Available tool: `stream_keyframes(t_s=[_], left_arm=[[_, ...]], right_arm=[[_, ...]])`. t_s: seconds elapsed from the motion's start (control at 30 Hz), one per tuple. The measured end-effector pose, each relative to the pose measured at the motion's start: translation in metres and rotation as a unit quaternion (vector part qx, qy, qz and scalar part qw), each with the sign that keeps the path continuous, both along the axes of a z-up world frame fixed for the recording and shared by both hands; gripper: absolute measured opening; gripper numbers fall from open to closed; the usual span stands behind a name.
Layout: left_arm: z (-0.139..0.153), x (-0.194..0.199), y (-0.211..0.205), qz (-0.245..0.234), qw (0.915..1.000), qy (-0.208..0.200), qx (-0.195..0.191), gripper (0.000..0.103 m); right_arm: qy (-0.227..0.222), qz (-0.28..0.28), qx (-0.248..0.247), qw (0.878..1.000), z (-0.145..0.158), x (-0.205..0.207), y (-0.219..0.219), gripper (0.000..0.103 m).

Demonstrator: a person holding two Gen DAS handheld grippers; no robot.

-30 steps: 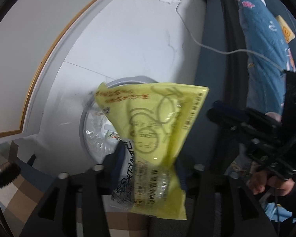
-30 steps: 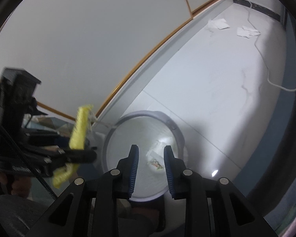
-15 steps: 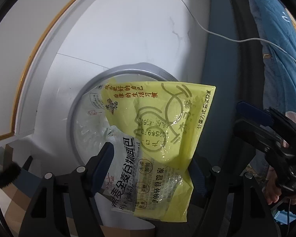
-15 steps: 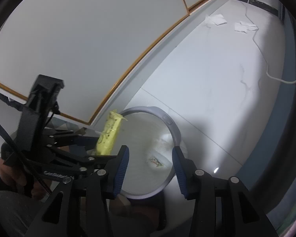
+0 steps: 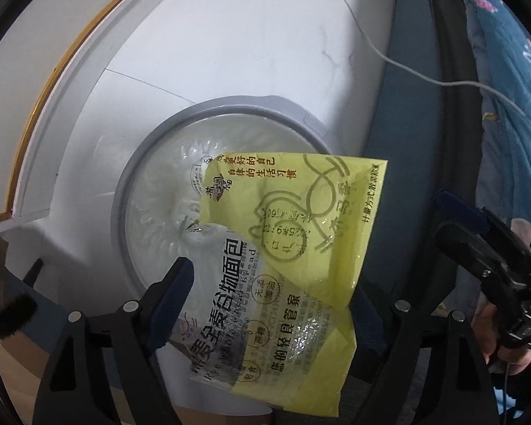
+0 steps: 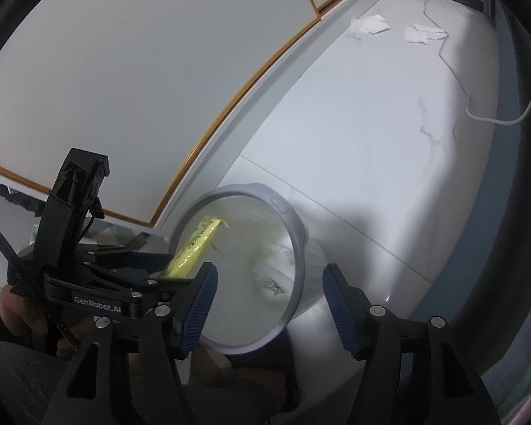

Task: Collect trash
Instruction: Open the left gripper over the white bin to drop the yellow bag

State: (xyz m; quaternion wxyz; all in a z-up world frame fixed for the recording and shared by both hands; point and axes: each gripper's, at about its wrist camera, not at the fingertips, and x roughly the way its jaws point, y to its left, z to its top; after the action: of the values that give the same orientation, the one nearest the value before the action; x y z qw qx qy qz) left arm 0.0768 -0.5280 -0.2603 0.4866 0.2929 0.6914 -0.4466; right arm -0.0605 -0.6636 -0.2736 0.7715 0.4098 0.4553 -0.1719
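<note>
My left gripper (image 5: 272, 297) is hanging spread, its jaws flanking the yellow wrapper (image 5: 286, 265) over the bin (image 5: 230, 106); my right gripper (image 6: 269, 304) is gaping empty, showing the wrapper edge-on.

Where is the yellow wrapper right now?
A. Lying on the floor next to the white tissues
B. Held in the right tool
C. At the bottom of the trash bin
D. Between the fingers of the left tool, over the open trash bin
D: the yellow wrapper sits between the left tool's spread fingers, above the round trash bin; the right tool is open and holds nothing.
</note>
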Motion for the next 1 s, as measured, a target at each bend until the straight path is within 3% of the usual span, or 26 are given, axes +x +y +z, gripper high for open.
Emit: stream_keyframes(t_s=[0.23,0.47,0.9,1.0], left_arm=[[-0.005,0.004,0.002,0.019,0.9995,0.025,0.005,0.093],[0.001,0.002,0.003,0.022,0.9995,0.022,0.001,0.096],[0.028,0.014,0.006,0.049,0.9962,0.046,-0.056,0.097],[0.034,0.019,0.003,0.054,0.9946,0.06,-0.065,0.101]], right_arm=[[0.002,-0.011,-0.006,1.0,-0.001,-0.003,0.001,0.065],[-0.001,-0.013,-0.012,1.0,0.0,-0.003,-0.001,0.066],[-0.007,-0.009,-0.018,1.0,0.0,-0.004,0.002,0.066],[-0.006,-0.011,-0.016,1.0,-0.001,-0.004,0.001,0.066]])
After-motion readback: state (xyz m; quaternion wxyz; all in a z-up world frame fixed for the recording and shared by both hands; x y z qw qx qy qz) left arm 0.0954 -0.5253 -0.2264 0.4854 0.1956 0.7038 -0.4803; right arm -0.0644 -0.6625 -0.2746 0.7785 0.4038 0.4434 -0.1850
